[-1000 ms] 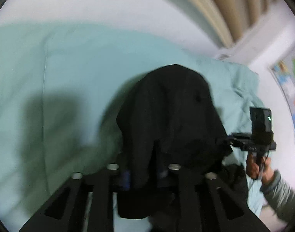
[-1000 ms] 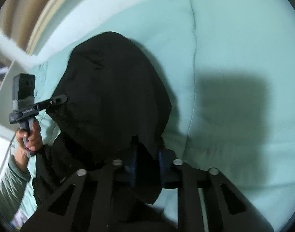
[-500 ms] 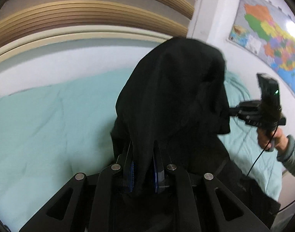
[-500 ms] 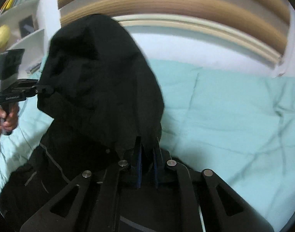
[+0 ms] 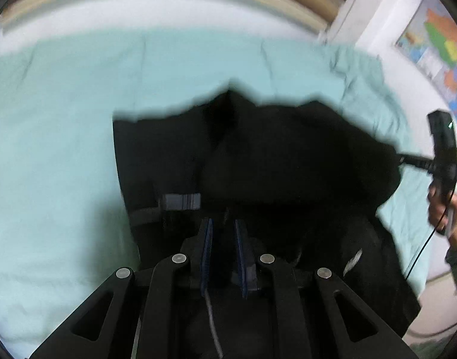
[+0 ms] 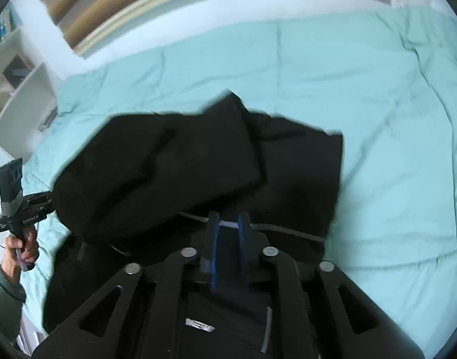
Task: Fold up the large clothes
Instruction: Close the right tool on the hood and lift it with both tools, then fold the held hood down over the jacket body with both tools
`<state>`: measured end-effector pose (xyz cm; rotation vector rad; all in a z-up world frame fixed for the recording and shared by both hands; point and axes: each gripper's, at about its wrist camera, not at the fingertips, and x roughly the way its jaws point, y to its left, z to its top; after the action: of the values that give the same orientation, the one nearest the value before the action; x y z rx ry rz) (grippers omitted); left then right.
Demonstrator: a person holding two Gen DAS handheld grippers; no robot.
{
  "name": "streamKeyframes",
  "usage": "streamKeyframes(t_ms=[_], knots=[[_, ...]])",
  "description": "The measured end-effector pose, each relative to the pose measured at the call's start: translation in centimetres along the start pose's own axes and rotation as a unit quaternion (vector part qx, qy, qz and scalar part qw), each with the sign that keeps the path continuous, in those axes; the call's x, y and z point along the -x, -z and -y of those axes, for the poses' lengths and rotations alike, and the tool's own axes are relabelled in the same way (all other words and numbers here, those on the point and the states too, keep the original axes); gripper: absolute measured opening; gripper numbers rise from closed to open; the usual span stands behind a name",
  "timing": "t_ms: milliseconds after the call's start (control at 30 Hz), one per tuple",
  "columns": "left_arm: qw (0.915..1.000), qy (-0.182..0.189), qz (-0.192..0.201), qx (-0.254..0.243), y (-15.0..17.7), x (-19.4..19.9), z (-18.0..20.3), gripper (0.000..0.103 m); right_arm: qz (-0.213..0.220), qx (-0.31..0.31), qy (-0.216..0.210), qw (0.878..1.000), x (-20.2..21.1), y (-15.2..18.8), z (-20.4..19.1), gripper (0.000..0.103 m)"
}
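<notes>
A large black garment (image 5: 273,164) with grey reflective strips lies spread on a mint green bed cover (image 5: 54,149); it also shows in the right wrist view (image 6: 183,161). My left gripper (image 5: 224,230) sits just over the garment's near part, jaws a small way apart with no cloth between them. My right gripper (image 6: 228,221) stands likewise over the near edge, jaws slightly apart and empty. Each gripper shows in the other's view, at the garment's side: the right one (image 5: 405,158) and the left one (image 6: 45,200).
The bed cover (image 6: 393,149) stretches wide to both sides of the garment. A headboard and white wall run along the back. A map hangs on the wall (image 5: 437,39) at the right. White shelves (image 6: 21,101) stand at the left.
The garment was held up, draped in both grippers, then swung down. It now lies flat on the bed, and both grippers have let go of it.
</notes>
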<state>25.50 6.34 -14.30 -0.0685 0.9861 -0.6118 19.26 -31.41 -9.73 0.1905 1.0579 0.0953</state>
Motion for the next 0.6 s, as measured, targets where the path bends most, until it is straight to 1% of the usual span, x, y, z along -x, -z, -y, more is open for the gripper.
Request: streamKeyframes(t_ms=[33,67,133,200,233,267,300,367,433,467,500,533,567,600], knots=[[0.9998,0.008,0.020,-0.001,-1.8,0.7,0.4,0.016,0.006,0.001,-0.013,1.000,0.0,-0.9,-0.9,0.027],[0.9994,0.015,0.032,0.001,-2.9,1.1,0.5,0.016,0.016,0.005,-0.025,1.000,-0.2,-1.8,-2.5,0.030],[0.9971,0.045,0.060,0.010,-6.5,1.4,1.2,0.016,0.035,0.018,-0.020,0.999,-0.6,-4.2,-4.6,0.030],[0.9958,0.062,0.066,0.013,-8.8,0.7,1.8,0.018,0.039,0.019,-0.032,0.999,-2.2,-6.0,-6.9,0.030],[0.9955,0.069,0.065,0.010,-9.8,-0.1,2.2,0.020,0.034,0.016,-0.034,0.999,-3.1,-6.9,-7.7,0.031],[0.9955,0.072,0.061,0.009,-10.2,-1.1,3.0,0.020,0.022,0.013,-0.034,0.999,-4.4,-7.6,-8.4,0.031],[0.9957,0.080,0.045,0.012,-10.5,-2.5,3.2,0.020,0.011,0.012,-0.034,0.999,-5.7,-8.0,-9.1,0.031],[0.9950,0.098,0.015,0.016,-10.0,-4.4,3.2,0.020,-0.014,0.012,-0.041,0.999,-7.9,-7.7,-10.0,0.031],[0.9934,0.111,-0.028,0.013,-8.0,-6.4,2.9,0.020,-0.045,0.011,-0.042,0.998,-9.5,-6.2,-10.4,0.031],[0.9927,0.113,-0.040,0.009,-7.1,-7.0,3.0,0.020,-0.056,0.011,-0.039,0.998,-10.1,-5.3,-10.3,0.031],[0.9914,0.118,-0.057,0.006,-5.5,-7.5,3.1,0.020,-0.073,0.010,-0.036,0.997,-11.1,-3.5,-10.3,0.031],[0.9898,0.119,-0.079,0.010,-3.8,-8.2,3.0,0.020,-0.080,0.008,-0.035,0.996,-11.3,-2.7,-10.2,0.032],[0.9886,0.117,-0.094,0.016,-2.1,-8.8,2.7,0.020,-0.092,0.002,-0.035,0.995,-11.9,-1.2,-10.0,0.035],[0.9864,0.114,-0.114,0.034,-0.4,-9.8,2.2,0.020,-0.108,-0.003,-0.033,0.994,-12.8,0.6,-9.8,0.039]])
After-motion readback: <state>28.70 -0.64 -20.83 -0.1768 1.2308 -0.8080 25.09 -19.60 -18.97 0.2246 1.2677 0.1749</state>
